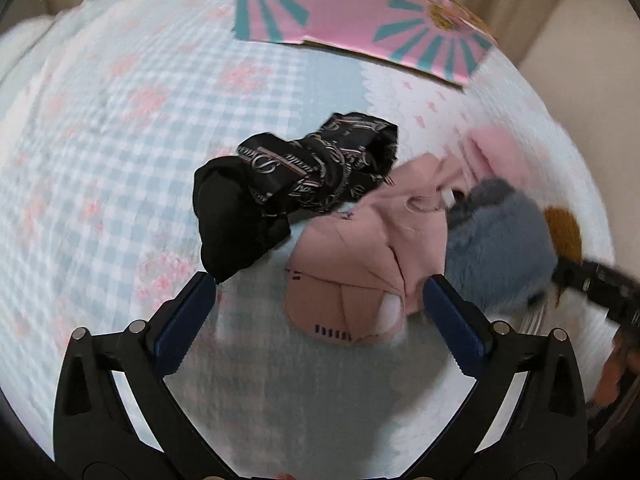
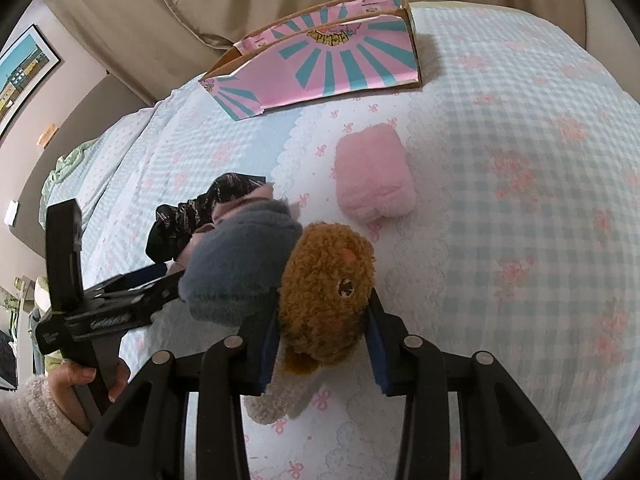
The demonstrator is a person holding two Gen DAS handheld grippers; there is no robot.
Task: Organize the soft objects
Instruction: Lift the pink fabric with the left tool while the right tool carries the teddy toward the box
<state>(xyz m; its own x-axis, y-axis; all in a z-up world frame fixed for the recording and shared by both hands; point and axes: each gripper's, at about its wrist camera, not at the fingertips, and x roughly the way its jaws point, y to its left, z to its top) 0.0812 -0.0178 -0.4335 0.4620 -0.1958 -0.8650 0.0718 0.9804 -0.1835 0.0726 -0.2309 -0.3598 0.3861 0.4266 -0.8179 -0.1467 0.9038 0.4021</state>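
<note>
Brown plush toy [image 2: 326, 292]: curly, woolly pile with a cream lower part; lying on the bedspread [image 2: 520, 200], long axis running along the right gripper's fingers, brown head pointing away from the camera. The right gripper [image 2: 324, 320] is closing on it, blue pads pressing both flanks.

Grey-blue plush [image 2: 240, 256]: short fuzzy pile, rounded; touching the brown toy's left side.

Dusty-pink cap [image 1: 360, 264]: smooth stitched fabric panels, crumpled, lying between the left gripper's spread fingertips. The left gripper [image 1: 320, 296] is standing wide, gripping nothing.

Black printed scarf [image 1: 296, 184]: silky, bunched, long axis slanting from near the left fingertip up toward the cap's far side.

Pink fleece bundle [image 2: 374, 174]: soft, blocky, sitting apart beyond the brown toy.

Pink-and-teal cardboard box [image 2: 328, 60]: rigid, open-topped, standing at the far edge of the bedspread.
</note>
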